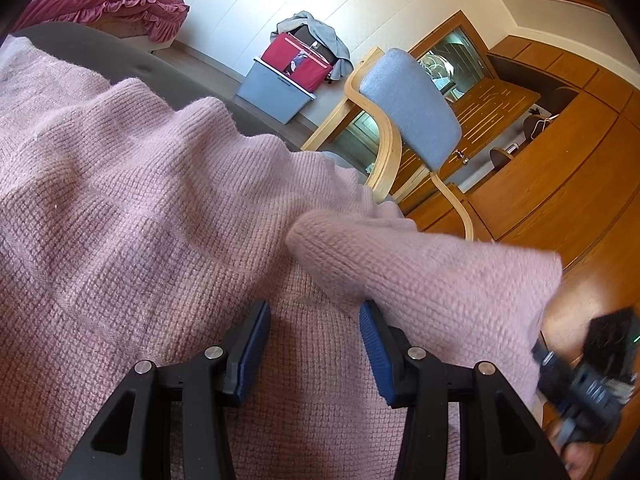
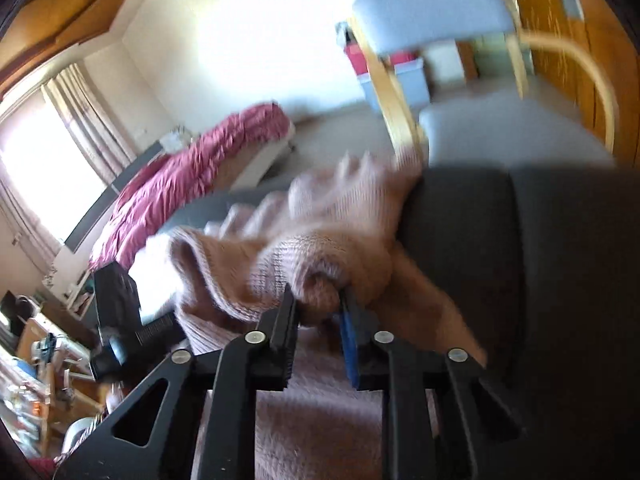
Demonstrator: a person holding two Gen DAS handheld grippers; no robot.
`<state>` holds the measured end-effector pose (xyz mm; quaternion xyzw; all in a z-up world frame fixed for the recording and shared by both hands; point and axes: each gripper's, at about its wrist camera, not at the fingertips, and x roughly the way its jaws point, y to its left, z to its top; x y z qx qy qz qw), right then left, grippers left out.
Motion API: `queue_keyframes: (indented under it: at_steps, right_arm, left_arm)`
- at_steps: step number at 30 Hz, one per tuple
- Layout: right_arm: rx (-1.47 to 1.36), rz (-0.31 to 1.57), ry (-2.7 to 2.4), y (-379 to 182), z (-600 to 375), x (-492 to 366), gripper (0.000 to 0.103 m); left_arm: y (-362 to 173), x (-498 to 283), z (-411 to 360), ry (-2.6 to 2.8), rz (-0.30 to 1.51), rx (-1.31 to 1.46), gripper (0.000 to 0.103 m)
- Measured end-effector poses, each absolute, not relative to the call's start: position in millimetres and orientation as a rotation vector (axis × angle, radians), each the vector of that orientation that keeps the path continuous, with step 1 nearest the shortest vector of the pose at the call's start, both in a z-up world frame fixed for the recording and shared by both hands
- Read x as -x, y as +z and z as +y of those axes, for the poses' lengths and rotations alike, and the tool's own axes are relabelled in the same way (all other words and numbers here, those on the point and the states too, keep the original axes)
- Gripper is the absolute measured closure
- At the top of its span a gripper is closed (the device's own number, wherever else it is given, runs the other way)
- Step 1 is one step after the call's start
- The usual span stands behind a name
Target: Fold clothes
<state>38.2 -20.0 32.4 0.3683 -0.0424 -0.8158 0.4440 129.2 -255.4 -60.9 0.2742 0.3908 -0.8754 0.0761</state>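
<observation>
The sweater (image 1: 140, 208) is fuzzy pink ribbed knit; the chair (image 1: 408, 112) pairs pale glossy bentwood with matt grey cloth.

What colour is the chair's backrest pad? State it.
Grey-blue backrest pad, on a light bentwood frame; the left wrist view shows it best.

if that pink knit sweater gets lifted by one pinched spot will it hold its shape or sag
The pink knit sweater will likely sag: it already bunches in soft folds. The fuzzy knit probably grips well in the right tongs, closed on a fold.
</observation>
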Motion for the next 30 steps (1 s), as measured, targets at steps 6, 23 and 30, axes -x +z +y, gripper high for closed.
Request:
queue_keyframes:
  at_steps: [6,23,30]
  right_arm:
    - [-0.625,-0.012,-2.177,87,-34,-60,0.089]
    - [-0.655,0.458,-1.943,22,-109,-138,0.088]
    - [-0.893,0.307,-1.751,-21,-77,-120,0.078]
  left_arm:
    - [-61,-128,-256,-2.626,1.175,-0.825,0.056]
    - [-65,-166,-278,-2.51,1.299,-0.583,0.055]
    - [-64,-158,-272,-2.544,1.246,-0.638,0.055]
